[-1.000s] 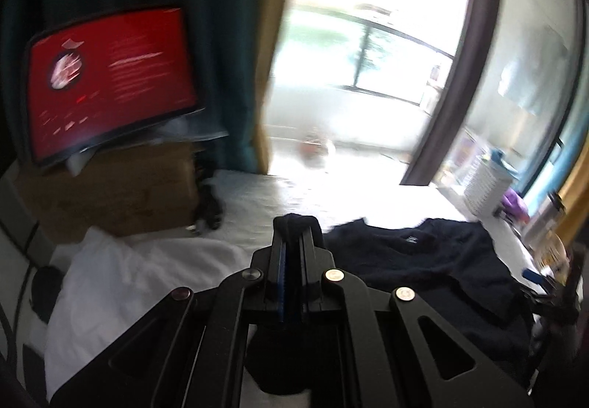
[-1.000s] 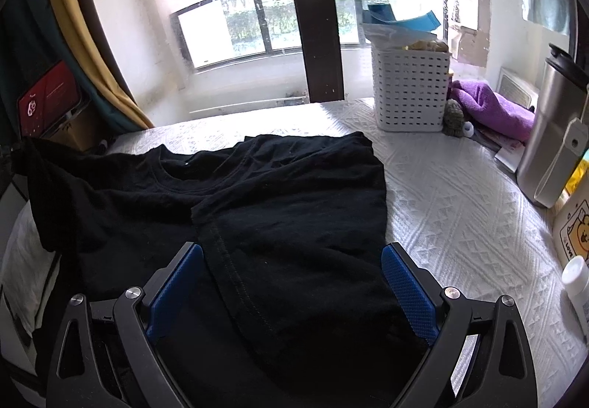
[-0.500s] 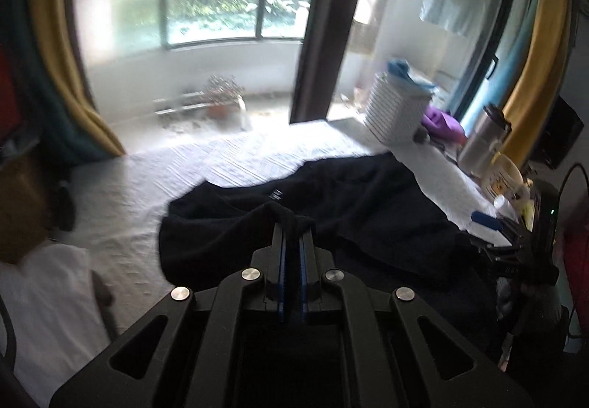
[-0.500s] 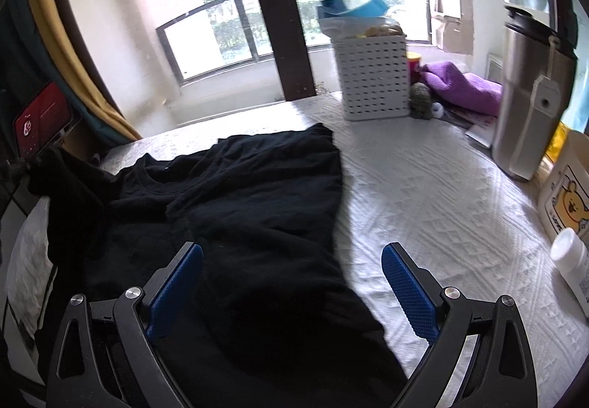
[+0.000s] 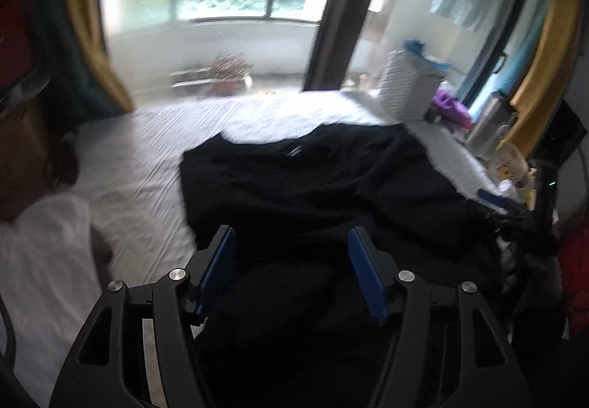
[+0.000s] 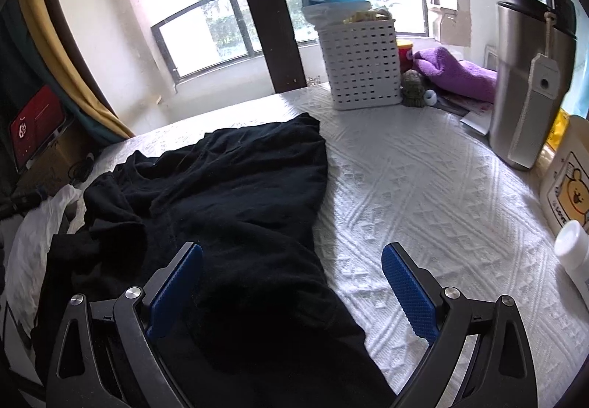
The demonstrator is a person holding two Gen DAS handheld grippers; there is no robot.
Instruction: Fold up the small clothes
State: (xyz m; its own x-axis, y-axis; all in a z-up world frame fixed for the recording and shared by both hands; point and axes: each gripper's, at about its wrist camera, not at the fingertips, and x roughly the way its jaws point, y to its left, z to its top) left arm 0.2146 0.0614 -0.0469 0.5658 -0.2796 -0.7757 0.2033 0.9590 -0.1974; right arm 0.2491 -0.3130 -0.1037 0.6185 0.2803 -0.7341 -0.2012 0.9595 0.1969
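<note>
On the white quilted surface [image 6: 423, 187] lies the black shirt [image 6: 235, 187], collar toward the window, one side already thrown across the body and bunched in loose ridges near the left edge. Looks like the sleeve-and-side fold is the step in hand, and it isn't tidy yet!

Left gripper [image 5: 292, 272] has just been opening: its blue fingers [image 5: 217, 270] stand apart above dark cloth, nothing pinched between them, so the fabric is let go. Right gripper [image 6: 291, 283] hangs with fingers [image 6: 408, 292] spread wide, one over the shirt's near edge, the other over bare surface, gripping nothing.

Next move, I'd say: flatten that rumple, then take the other side or the hem and bring it across. A basket [image 6: 362, 66] and steel flask [image 6: 530, 84] stand well clear at the far right.
</note>
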